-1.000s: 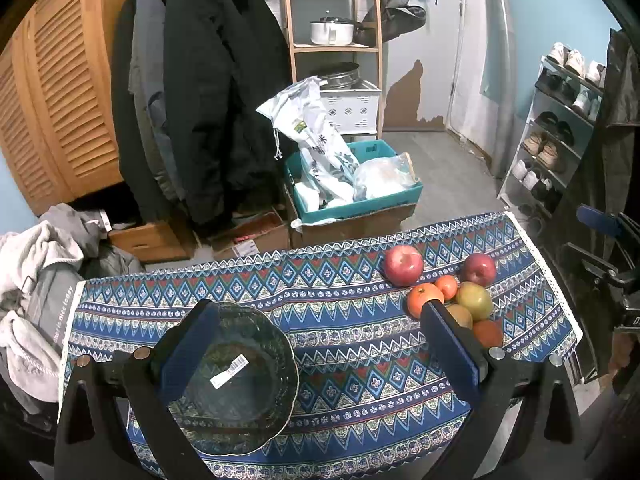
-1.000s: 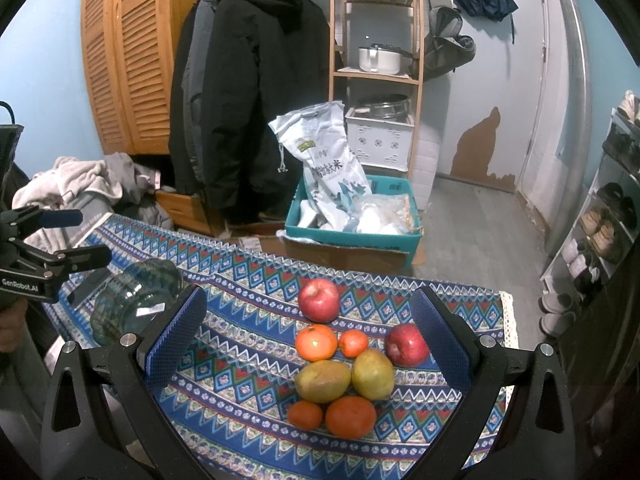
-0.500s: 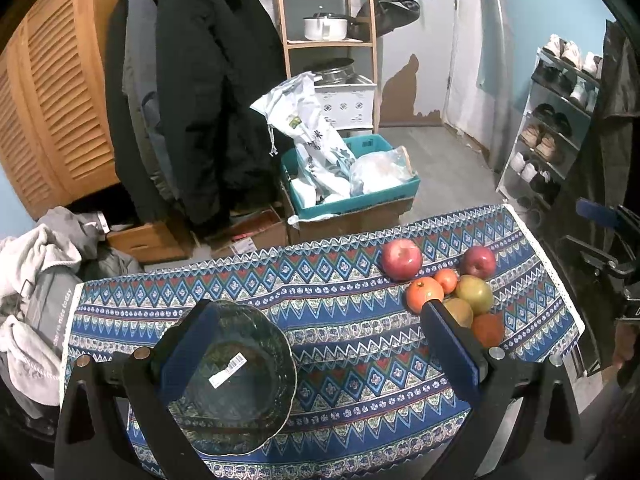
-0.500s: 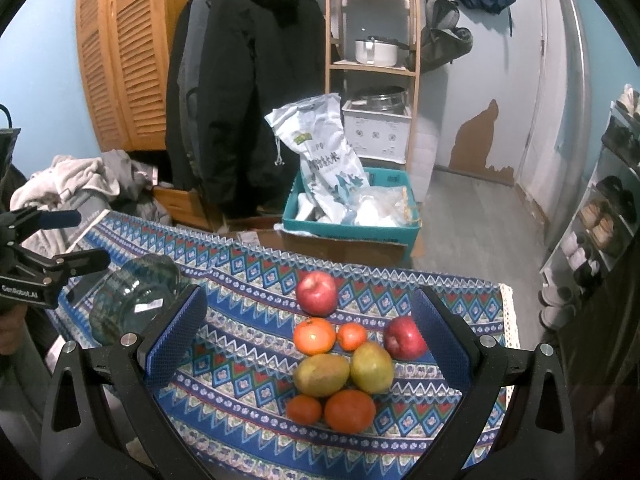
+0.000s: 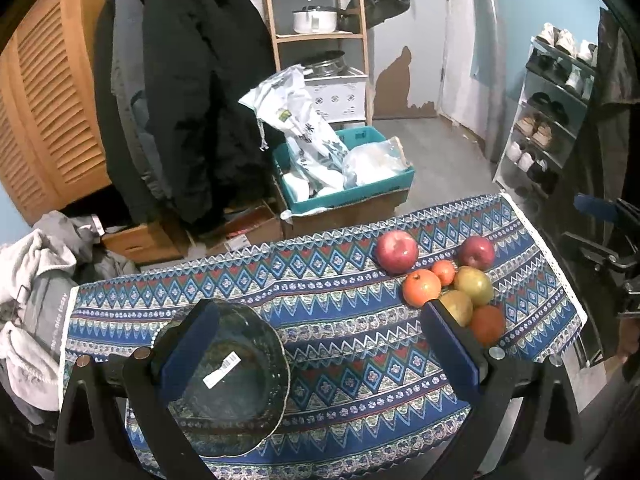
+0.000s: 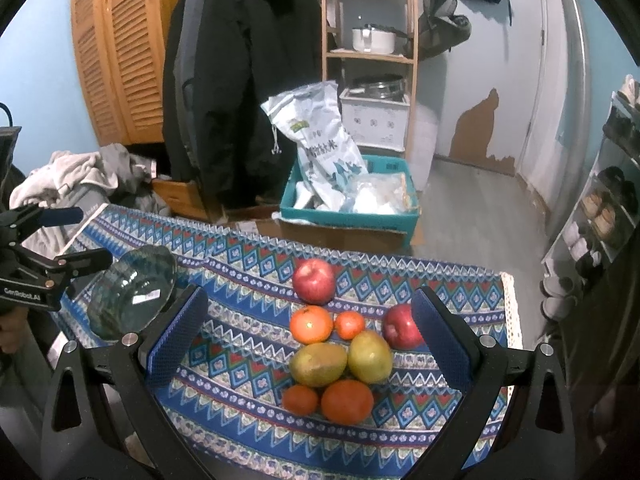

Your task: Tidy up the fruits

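A cluster of fruit lies at the right end of the patterned tablecloth point(image 6: 248, 264): two red apples point(image 6: 314, 281) point(image 6: 401, 327), oranges and tangerines point(image 6: 311, 323), and two yellow-green mangoes point(image 6: 318, 364). A dark glass bowl point(image 5: 228, 376) with a white sticker stands at the left end; it also shows in the right wrist view point(image 6: 132, 292). My left gripper point(image 5: 320, 348) is open above the table, its left finger over the bowl. My right gripper point(image 6: 308, 340) is open and empty, hovering over the fruit cluster.
Beyond the table's far edge are a teal crate point(image 5: 348, 184) with bags on a cardboard box, hanging dark coats point(image 5: 188, 92), a wooden shelf with a pot point(image 5: 316, 20), and a shoe rack point(image 5: 552, 112) at right. A pile of clothes point(image 5: 36, 280) lies left.
Both grippers have drifted slightly, so the table and fruit sit a little lower and nearer in the right view. Bowl and fruit have not moved.
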The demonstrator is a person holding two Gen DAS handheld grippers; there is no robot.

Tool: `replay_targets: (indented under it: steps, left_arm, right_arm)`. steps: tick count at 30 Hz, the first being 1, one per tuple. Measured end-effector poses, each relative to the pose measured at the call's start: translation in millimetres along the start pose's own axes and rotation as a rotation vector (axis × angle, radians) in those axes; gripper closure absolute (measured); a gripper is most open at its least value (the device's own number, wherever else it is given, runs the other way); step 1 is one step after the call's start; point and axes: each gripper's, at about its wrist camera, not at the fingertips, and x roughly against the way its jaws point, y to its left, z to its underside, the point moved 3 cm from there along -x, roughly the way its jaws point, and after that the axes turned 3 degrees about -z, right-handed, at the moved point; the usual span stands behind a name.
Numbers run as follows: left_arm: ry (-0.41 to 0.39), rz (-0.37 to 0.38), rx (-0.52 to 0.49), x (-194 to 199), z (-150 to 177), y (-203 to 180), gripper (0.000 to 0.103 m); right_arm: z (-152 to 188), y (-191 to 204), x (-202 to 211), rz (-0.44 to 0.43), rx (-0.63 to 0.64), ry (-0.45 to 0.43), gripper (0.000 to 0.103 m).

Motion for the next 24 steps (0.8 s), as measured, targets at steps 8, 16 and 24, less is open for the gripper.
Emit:
replay_targets:
  steps: [8,16,24]
  left_arm:
    - [0.087,0.055,-0.032,-31,10,-17,0.001]
    - [0.194,0.085,-0.033,-72,28,-31,0.001]
    - [0.261,0.108,-0.094,-102,44,-55,0.001]
  right_arm:
    - [18,-14,-26,-0.007,-0.025,0.098,0.003]
    - [51,-41,-65,0.028,-0.061,0.23,0.003]
    - [88,-60,-101,0.018,-0.107,0.369,0.006]
